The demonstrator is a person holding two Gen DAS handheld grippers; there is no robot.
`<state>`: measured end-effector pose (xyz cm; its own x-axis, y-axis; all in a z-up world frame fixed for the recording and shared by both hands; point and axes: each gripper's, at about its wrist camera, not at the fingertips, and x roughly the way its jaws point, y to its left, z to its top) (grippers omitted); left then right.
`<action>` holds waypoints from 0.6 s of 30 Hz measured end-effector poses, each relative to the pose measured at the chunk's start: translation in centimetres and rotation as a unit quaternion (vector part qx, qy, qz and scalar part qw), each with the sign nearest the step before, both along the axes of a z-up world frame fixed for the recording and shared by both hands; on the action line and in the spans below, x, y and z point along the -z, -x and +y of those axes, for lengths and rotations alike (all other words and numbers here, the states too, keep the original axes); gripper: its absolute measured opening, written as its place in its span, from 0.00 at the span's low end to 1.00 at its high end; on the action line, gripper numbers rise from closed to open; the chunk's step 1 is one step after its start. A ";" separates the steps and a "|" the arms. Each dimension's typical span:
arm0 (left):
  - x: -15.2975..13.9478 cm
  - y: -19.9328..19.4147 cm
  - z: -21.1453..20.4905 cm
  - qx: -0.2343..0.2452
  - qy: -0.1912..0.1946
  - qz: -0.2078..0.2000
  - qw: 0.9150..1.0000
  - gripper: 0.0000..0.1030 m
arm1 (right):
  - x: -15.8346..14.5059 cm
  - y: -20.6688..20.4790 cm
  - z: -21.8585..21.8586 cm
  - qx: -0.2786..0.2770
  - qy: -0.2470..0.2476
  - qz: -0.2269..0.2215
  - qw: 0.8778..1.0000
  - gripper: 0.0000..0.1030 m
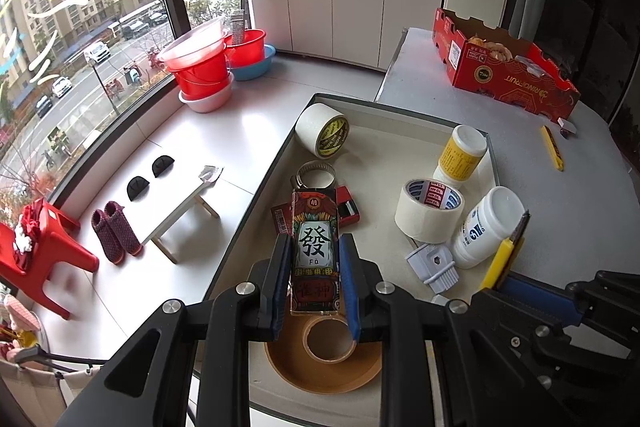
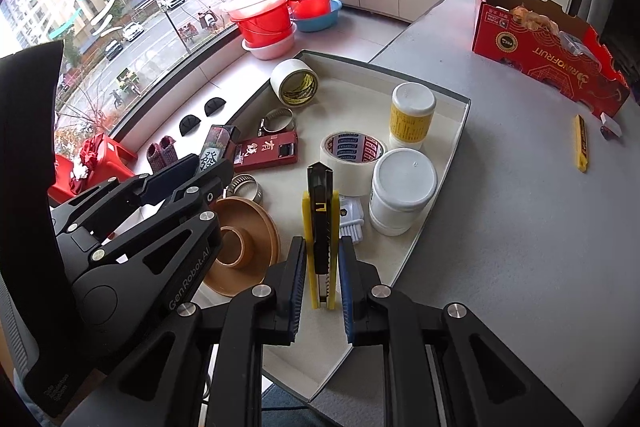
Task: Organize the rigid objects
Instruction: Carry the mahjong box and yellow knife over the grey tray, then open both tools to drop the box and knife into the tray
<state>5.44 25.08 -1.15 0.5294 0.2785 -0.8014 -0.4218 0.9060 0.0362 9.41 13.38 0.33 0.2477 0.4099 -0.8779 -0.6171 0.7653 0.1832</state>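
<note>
Over the tray [image 1: 472, 131] on the bench [image 2: 520, 207], the left gripper [image 1: 314, 283] clamps a mahjong-print box [image 1: 315, 247] at 6 o'clock, while the right gripper [image 2: 322, 279] clamps a yellow knife [image 2: 320, 219] at 5 o'clock.

My left wrist camera looks steeply down along its jaws, close over the near left of the tray [image 1: 472, 131]. My right wrist camera sits just to its right, angled likewise. Both share the tray, grey worktop [image 2: 520, 227] and far window [image 1: 80, 27].
</note>
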 end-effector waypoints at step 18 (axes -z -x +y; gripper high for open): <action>0.3 1.7 1.8 -0.056 0.015 0.000 0.998 1.00 | -0.9 -0.6 -3.1 0.045 -0.008 -0.031 0.998 0.80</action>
